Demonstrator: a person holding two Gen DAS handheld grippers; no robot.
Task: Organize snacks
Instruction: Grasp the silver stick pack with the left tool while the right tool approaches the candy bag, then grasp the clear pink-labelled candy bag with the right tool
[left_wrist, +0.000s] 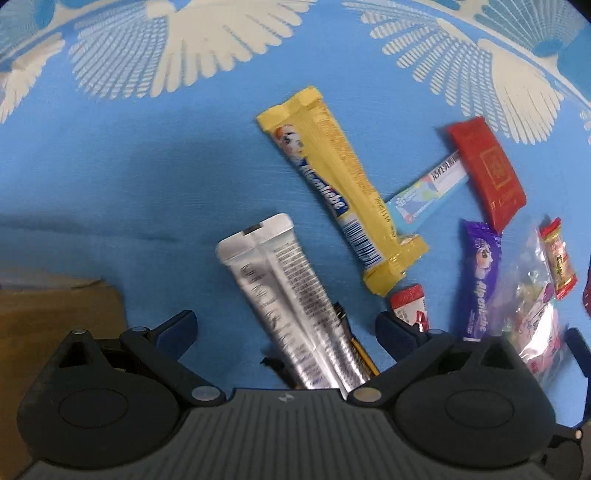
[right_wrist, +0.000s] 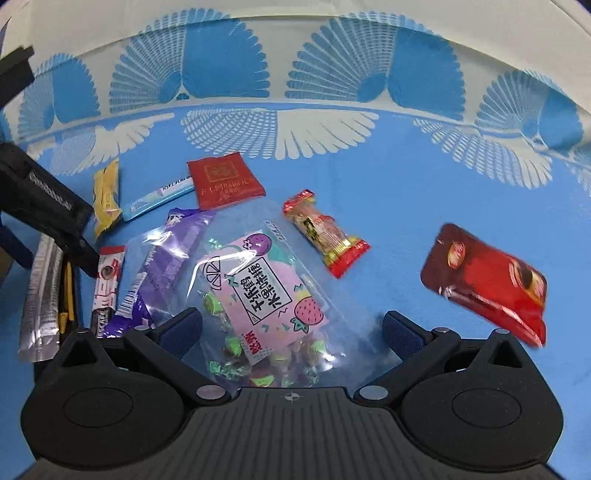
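Snacks lie scattered on a blue patterned cloth (left_wrist: 110, 166). My left gripper (left_wrist: 286, 328) is open, its fingers either side of a silver stick packet (left_wrist: 284, 295) that lies on a black-and-yellow wrapper (left_wrist: 354, 343). Beyond it are a yellow bar (left_wrist: 340, 188), a light-blue stick (left_wrist: 428, 192), a red flat packet (left_wrist: 487, 170), a purple bar (left_wrist: 480, 280) and a small red-white packet (left_wrist: 410, 306). My right gripper (right_wrist: 291, 328) is open over a clear bag of candies (right_wrist: 266, 291). A red-gold candy (right_wrist: 325, 232) and a red pouch (right_wrist: 487, 284) lie to its right.
A brown cardboard box (left_wrist: 48, 321) sits at the left in the left wrist view. The left gripper's body (right_wrist: 40, 206) shows at the left edge of the right wrist view. The cloth's white border (right_wrist: 295, 66) runs along the far side.
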